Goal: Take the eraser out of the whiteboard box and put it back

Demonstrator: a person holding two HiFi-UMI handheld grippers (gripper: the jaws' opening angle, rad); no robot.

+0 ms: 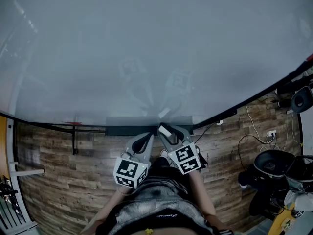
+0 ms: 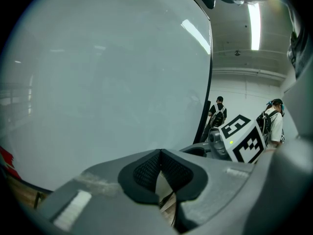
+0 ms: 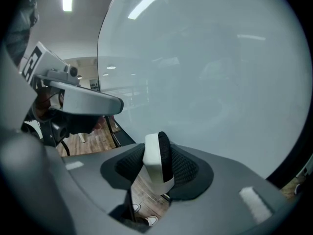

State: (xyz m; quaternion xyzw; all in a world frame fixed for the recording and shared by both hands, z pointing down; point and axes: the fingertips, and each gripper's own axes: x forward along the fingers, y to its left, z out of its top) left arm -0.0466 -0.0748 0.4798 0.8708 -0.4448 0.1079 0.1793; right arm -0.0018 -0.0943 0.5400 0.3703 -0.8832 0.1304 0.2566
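The whiteboard (image 1: 146,48) fills the upper head view, and its dark box (image 1: 122,129) hangs along the lower edge. My right gripper (image 1: 167,130) is shut on the eraser (image 1: 165,129), a white block with black felt, held just above the box's right part. In the right gripper view the eraser (image 3: 155,160) stands upright between the black pads (image 3: 186,168), close to the board. My left gripper (image 1: 147,135) is beside it on the left, shut with nothing in it. In the left gripper view its pads (image 2: 142,170) meet at the tip.
A wooden floor (image 1: 63,165) lies below the board. Cables, a power strip (image 1: 270,133) and dark equipment (image 1: 274,165) crowd the right. A white rack (image 1: 19,173) stands at the left. A red marker (image 1: 73,123) rests on the ledge. Two people (image 2: 217,112) stand in the far background.
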